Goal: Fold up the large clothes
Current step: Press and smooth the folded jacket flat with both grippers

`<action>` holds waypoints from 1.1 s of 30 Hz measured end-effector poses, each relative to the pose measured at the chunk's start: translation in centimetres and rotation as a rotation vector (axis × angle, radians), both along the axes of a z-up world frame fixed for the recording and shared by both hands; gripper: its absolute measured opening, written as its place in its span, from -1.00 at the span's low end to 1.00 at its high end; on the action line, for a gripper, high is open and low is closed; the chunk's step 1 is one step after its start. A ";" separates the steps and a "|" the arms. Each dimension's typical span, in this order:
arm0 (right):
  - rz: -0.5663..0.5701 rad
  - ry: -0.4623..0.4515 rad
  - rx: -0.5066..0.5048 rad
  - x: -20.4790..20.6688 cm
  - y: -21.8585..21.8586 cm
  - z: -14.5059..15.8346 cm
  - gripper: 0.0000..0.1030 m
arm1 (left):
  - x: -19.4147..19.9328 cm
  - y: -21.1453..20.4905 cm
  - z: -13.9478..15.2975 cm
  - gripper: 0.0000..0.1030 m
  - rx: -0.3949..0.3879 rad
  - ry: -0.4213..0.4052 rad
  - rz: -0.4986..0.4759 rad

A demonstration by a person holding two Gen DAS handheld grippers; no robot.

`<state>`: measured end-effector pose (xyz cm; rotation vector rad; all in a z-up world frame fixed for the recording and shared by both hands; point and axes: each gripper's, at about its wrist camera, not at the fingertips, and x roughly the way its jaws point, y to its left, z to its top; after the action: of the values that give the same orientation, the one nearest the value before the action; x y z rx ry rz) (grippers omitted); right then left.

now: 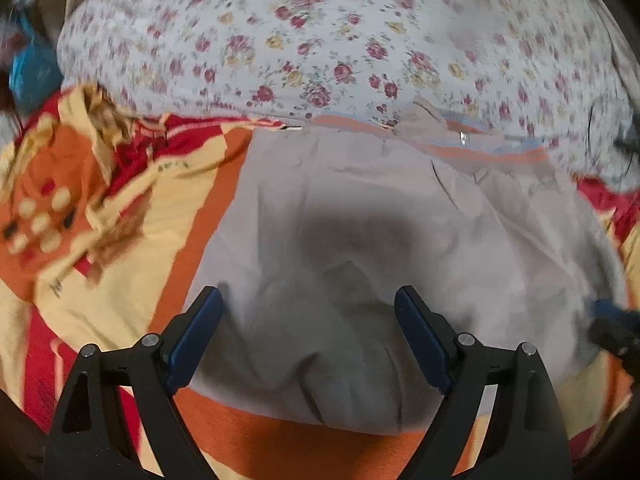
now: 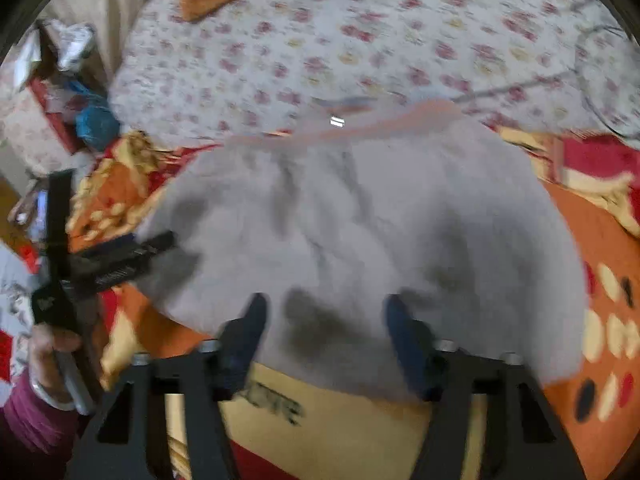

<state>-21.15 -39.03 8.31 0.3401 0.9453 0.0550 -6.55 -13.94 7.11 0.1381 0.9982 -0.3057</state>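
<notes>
Left wrist view is showing the left gripper point(image 1: 308, 300) standing wide open over a rumpled pale grey garment point(image 1: 360, 220), gripping nothing, while the garment is lying on an orange, red and yellow patterned blanket point(image 1: 100, 300) below a white floral bedsheet point(image 1: 320, 40). Right wrist view is showing the right gripper point(image 2: 326, 308) partly open above the garment's near edge, holding nothing, while a hand point(image 2: 52, 352) is gripping the left tool.
</notes>
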 end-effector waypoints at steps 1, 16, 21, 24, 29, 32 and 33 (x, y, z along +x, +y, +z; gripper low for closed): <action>0.015 -0.006 0.011 0.5 0.3 0.1 -0.12 | 0.3 0.7 -0.1 0.72 -0.039 0.023 0.019; 0.017 0.058 -0.031 4.4 1.3 -2.8 -0.06 | 4.6 6.7 -3.0 0.72 -0.202 0.145 0.210; 0.013 0.075 0.004 4.0 0.5 -3.6 0.03 | 5.7 5.4 -3.8 0.72 -0.199 0.167 0.187; 0.009 0.060 0.000 3.8 0.6 -3.9 0.04 | 6.1 4.7 -3.9 0.72 -0.181 0.152 0.178; 0.024 0.058 0.008 3.8 0.7 -4.0 0.15 | 6.6 3.6 -4.0 0.70 -0.169 0.148 0.125; 0.030 0.054 0.004 3.7 0.8 -4.0 0.20 | 6.5 2.7 -3.9 0.38 -0.150 0.134 0.076; 0.033 0.052 0.000 3.7 0.9 -4.0 0.22 | 6.5 2.4 -3.9 0.30 -0.150 0.140 0.061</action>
<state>-17.44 -38.11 4.30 0.3271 1.0022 0.0761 -0.06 -11.56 3.23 -0.0503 1.1118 -0.3370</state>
